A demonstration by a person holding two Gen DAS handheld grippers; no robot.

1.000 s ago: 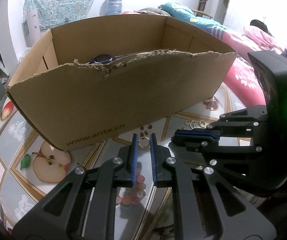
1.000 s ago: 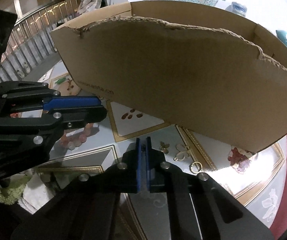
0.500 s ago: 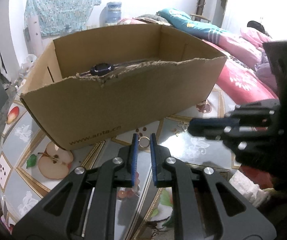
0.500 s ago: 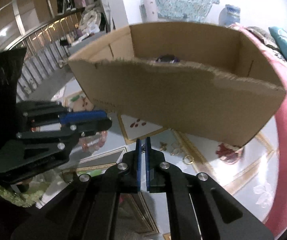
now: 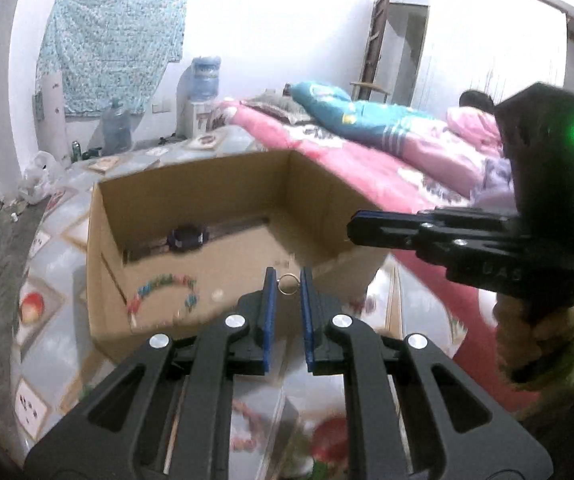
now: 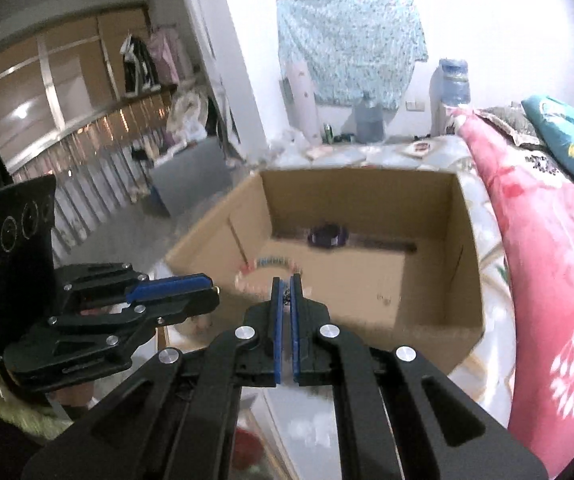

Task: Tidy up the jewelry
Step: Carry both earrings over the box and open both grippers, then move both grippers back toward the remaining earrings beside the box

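2 handheld grippers hang above an open cardboard box [image 5: 191, 200] on a fruit-patterned tablecloth [image 5: 43, 356], each carrying a small piece of jewelry bound for the box. At lower centre of the left wrist view, the left gripper [image 5: 285, 286] is closed almost fully, its blue pads pinching a small metal ring [image 5: 288, 283] at the very tips, over the box's near edge. At lower centre of the right wrist view, the right gripper [image 6: 285, 290] is clamped tight, with a small dark trinket [image 6: 286, 295], too tiny and blurred to name, showing in the slit between its pads. Already on the box floor are a multicoloured bead bracelet [image 5: 165, 286], at centre left of the left view, and a dark wristwatch [image 5: 187, 237] against the far wall. A pink bead bracelet [image 5: 243, 426] lies outside the box on the cloth, at the bottom of the frame.

The step in hand appears to be dropping both pieces into the box. To do it well, each gripper probably needs to pass well over the near wall before letting go, low enough that the ring does not bounce out. Releasing over bare cardboard, away from the bead bracelet and watch, should keep pieces from tangling. Opening 1 gripper at a time would help confirm each piece has fallen clear of the pads.
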